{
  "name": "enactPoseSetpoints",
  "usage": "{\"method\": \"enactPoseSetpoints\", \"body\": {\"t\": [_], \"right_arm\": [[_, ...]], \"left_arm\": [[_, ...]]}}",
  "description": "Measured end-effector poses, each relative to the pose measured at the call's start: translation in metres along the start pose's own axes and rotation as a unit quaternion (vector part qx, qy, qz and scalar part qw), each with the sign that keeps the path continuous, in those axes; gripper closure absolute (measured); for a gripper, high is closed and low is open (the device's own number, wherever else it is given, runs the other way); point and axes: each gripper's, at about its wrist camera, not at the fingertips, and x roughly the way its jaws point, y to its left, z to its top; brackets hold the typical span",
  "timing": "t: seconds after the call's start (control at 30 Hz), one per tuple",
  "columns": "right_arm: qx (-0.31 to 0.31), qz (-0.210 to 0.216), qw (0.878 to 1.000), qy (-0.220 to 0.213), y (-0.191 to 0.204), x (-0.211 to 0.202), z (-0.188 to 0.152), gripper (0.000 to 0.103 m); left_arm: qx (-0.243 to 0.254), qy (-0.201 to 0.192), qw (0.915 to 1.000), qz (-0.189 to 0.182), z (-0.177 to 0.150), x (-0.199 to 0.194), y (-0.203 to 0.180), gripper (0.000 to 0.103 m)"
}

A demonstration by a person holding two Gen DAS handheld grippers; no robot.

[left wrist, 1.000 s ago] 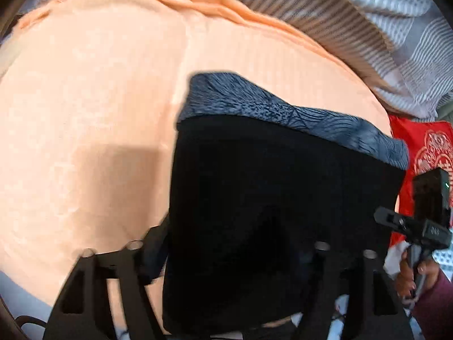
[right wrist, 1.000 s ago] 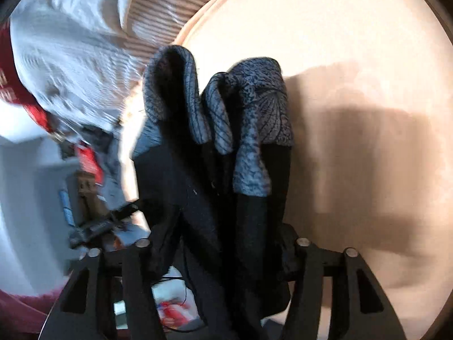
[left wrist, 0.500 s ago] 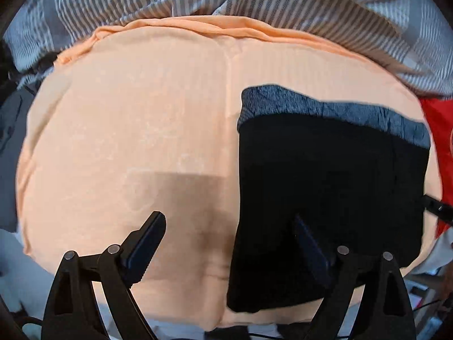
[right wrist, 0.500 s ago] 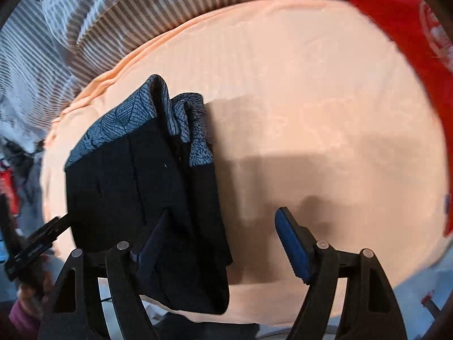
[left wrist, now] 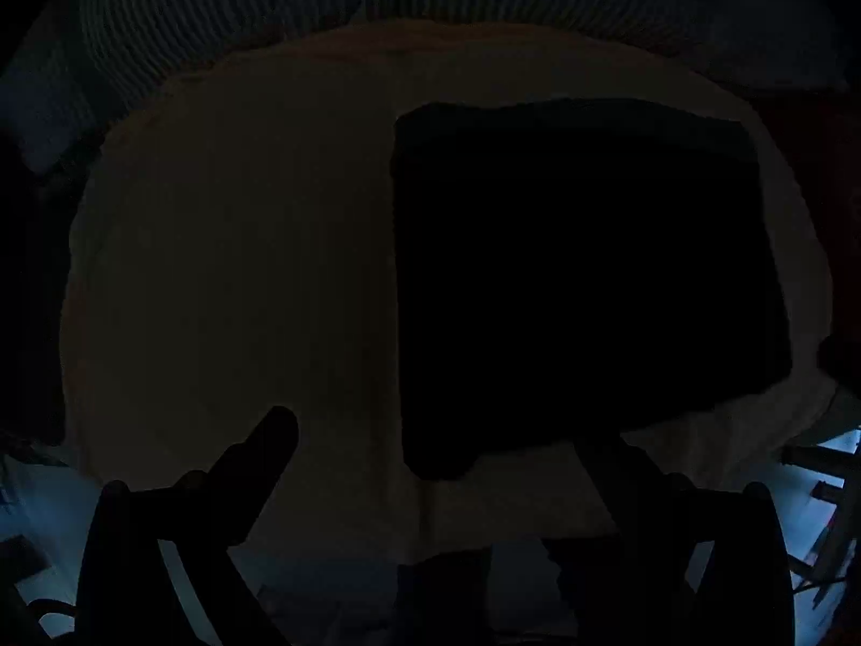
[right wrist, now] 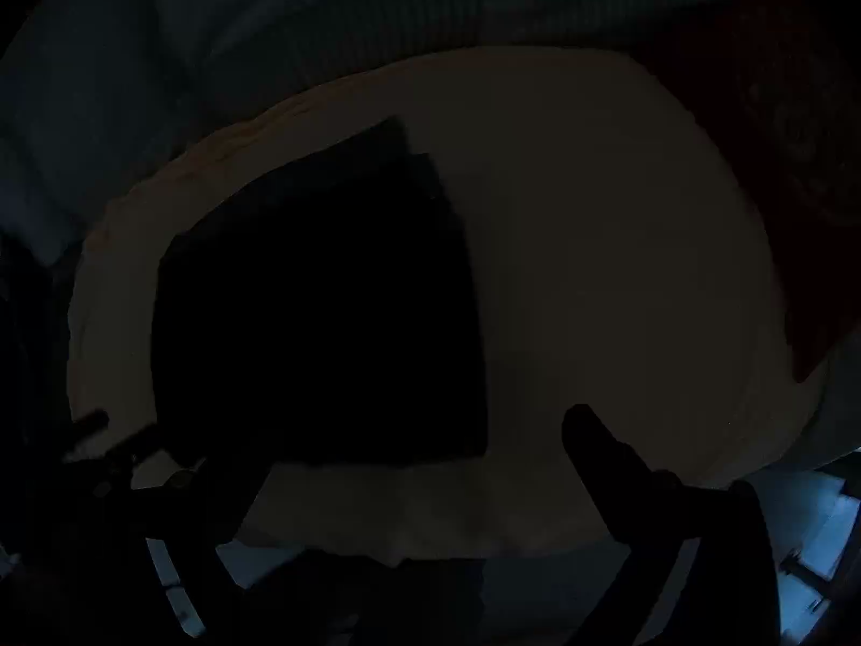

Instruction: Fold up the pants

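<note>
Both hand-held grippers, left (left wrist: 436, 441) and right (right wrist: 409, 441), are seen opening, empty, above pants (left wrist: 581, 280) judged fully folded at frame centre.

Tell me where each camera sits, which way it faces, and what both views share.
Left wrist: on the left tool, looking down at the folded pants on a pale cloth; its two fingers show, jaws opening, nothing between.
Right wrist: on the right tool, facing steeply down; its fingers show, jaws opening, empty.
Shared: the pants, cloth and striped bedding. Both frames are very dark.
</note>
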Motion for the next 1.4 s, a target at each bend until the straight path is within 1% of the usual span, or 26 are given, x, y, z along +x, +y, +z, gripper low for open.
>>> {"method": "enactPoseSetpoints", "body": {"t": [0.07, 0.17, 0.37, 0.43, 0.53, 0.63, 0.77, 0.87, 1.03, 1.17, 1.4], "right_arm": [[-0.008, 0.002, 1.000, 0.001, 0.009, -0.007, -0.006, 0.000], [-0.012, -0.004, 1.000, 0.002, 0.021, -0.015, -0.010, 0.000], [-0.008, -0.005, 1.000, 0.000, 0.038, -0.030, -0.010, 0.000], [-0.008, -0.012, 1.000, 0.004, 0.040, -0.033, -0.009, 0.000], [-0.004, -0.019, 1.000, 0.015, 0.040, -0.035, -0.004, 0.000], [-0.008, -0.016, 0.999, 0.027, 0.038, -0.039, -0.005, 0.000], [-0.038, -0.019, 0.999, 0.032, 0.038, -0.046, -0.006, 0.000], [-0.048, -0.022, 0.998, 0.035, 0.034, -0.050, -0.006, 0.000], [-0.048, -0.020, 0.998, 0.033, 0.028, -0.056, -0.003, 0.000], [-0.047, -0.018, 0.998, 0.028, 0.025, -0.062, -0.002, 0.000], [-0.040, -0.014, 0.999, 0.029, 0.024, -0.063, 0.000, 0.000]], "left_arm": [[0.003, -0.004, 1.0000, 0.006, -0.003, -0.008, -0.003, 0.000], [0.006, -0.012, 0.9999, 0.002, -0.005, -0.020, -0.005, 0.000], [0.004, -0.026, 0.9996, 0.004, -0.008, -0.042, -0.002, 0.000], [0.002, -0.030, 0.9995, 0.007, -0.009, -0.046, -0.002, 0.000], [-0.008, -0.029, 0.9995, 0.010, -0.009, -0.052, 0.001, 0.000], [-0.019, -0.026, 0.9993, 0.019, -0.013, -0.058, -0.003, 0.000], [-0.034, -0.018, 0.9991, 0.017, -0.015, -0.063, -0.013, 0.000], [-0.042, -0.019, 0.9987, 0.018, -0.015, -0.069, -0.019, 0.000], [-0.041, -0.020, 0.9987, 0.025, -0.014, -0.075, -0.024, 0.000], [-0.042, -0.015, 0.9987, 0.022, -0.015, -0.079, -0.026, 0.000], [-0.032, -0.016, 0.9990, 0.026, -0.014, -0.083, -0.028, 0.000]]}}
